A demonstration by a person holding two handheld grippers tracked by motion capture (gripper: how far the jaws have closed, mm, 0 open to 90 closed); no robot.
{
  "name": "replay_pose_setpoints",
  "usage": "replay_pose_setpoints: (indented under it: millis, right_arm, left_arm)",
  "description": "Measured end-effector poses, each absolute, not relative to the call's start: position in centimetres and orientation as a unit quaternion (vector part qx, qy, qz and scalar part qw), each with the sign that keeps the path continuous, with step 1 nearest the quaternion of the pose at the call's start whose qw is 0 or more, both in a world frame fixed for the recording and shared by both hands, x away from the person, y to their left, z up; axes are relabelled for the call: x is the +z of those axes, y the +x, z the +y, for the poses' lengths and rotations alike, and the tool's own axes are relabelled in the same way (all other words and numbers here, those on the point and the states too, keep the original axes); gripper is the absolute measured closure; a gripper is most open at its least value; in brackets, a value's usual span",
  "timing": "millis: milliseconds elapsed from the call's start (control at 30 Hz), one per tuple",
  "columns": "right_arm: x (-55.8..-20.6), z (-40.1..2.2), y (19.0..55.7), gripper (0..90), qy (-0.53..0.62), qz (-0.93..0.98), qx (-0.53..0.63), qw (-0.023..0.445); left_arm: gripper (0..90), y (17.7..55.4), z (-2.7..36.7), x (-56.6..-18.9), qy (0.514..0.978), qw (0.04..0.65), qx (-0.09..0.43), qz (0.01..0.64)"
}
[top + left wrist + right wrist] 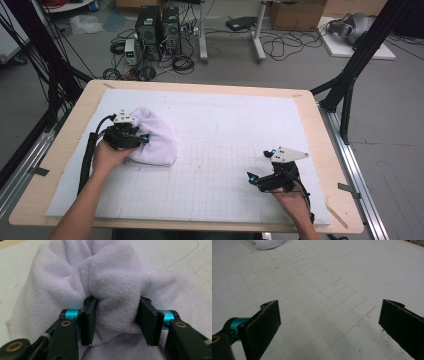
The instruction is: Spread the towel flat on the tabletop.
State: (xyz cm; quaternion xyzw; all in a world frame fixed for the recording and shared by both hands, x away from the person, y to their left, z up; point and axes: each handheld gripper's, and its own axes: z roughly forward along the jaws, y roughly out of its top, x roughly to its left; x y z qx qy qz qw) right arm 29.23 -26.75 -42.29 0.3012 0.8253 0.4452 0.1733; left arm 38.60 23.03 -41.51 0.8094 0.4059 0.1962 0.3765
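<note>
1. My left claw (pixel 116 322) is clenched on a thick fold of the lilac towel (pixel 112 285); both black jaws press into the terry cloth, which bulges up between them.
2. From the high view, that towel (pixel 157 135) sits bunched in a soft heap on the left half of the worktop (pixel 320 120), on the white gridded mat (pixel 225 150), with my left claw (pixel 142 139) buried in its near-left side.
3. My left hand (pixel 107 156) wraps the grip just behind it, forearm coming in from the bottom edge.
4. Over on the right, my right claw (pixel 255 179) is released, jaws spread wide with nothing between them.
5. The right claw's own view confirms it (pixel 329 315): bare grid lines between the two dark pads, and some dark specks on the mat near the right-hand jaw.
6. A corner of the towel (pixel 268 243) peeks in at the top left of that view, well apart from this claw.
7. My right hand (pixel 292 202) rests low near the front right of the mat.
</note>
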Motion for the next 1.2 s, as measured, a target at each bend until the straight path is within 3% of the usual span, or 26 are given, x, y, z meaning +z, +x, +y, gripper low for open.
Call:
replay_pose_setpoints:
  millis: [333,733,1033,1200]
  right_arm:
    - [-42.4,-26.5,29.4,2.9,0.297,0.831,0.440,0.168]
    - [-42.4,-26.6,29.5,2.9,0.301,0.828,0.443,0.166]
    - [-42.3,-26.6,29.4,2.9,0.300,0.825,0.448,0.166]
    - [-42.3,-26.5,29.4,2.9,0.298,0.827,0.448,0.166]
  left_arm:
    - [72.3,38.0,23.5,-41.1,0.805,0.391,0.179,0.409]
    - [74.3,35.1,23.2,-37.1,0.804,0.445,0.127,0.374]
    - [74.3,32.5,19.3,-33.7,0.808,0.488,0.106,0.311]
    - [74.0,31.2,17.2,-34.5,0.815,0.491,0.100,0.293]
